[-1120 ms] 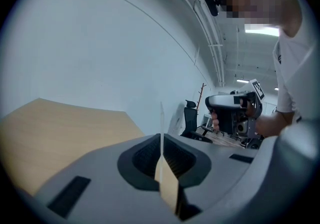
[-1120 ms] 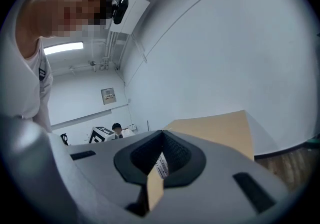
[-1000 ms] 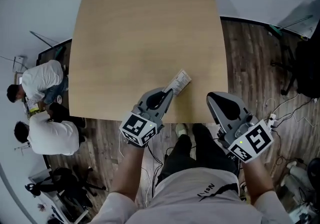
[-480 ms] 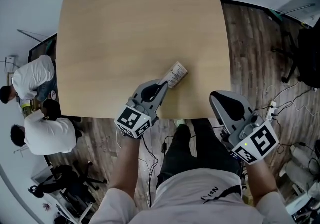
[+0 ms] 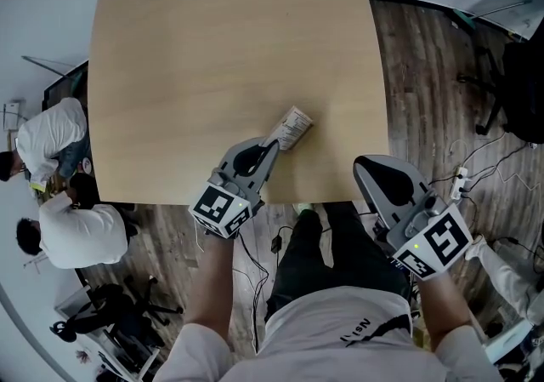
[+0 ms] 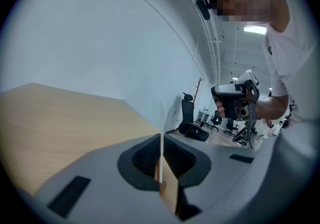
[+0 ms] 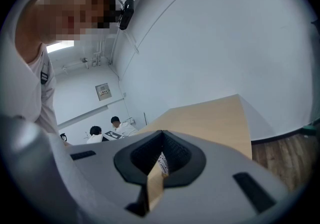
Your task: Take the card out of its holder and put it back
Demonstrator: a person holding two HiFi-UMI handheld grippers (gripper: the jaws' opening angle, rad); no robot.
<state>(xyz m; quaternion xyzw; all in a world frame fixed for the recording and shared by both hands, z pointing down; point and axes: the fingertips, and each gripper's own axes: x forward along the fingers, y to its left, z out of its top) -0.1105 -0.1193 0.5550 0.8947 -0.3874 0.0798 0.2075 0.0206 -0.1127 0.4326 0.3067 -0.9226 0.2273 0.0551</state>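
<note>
One slim hold worries me: the left gripper's (image 5: pixel 274 144) fingers clamp the thin white printed card (image 5: pixel 294 126), seemingly in its holder, over the pale wooden worktop's (image 5: pixel 212 48) five o'clock edge, the right gripper's (image 5: pixel 364 168) clenched empty, so tugging may slip it.

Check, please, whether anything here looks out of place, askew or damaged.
Nothing stands out. The card is pinched by one end in the left gripper over the table, its edge straight. The right gripper is shut and empty, beyond the table's near edge.
</note>
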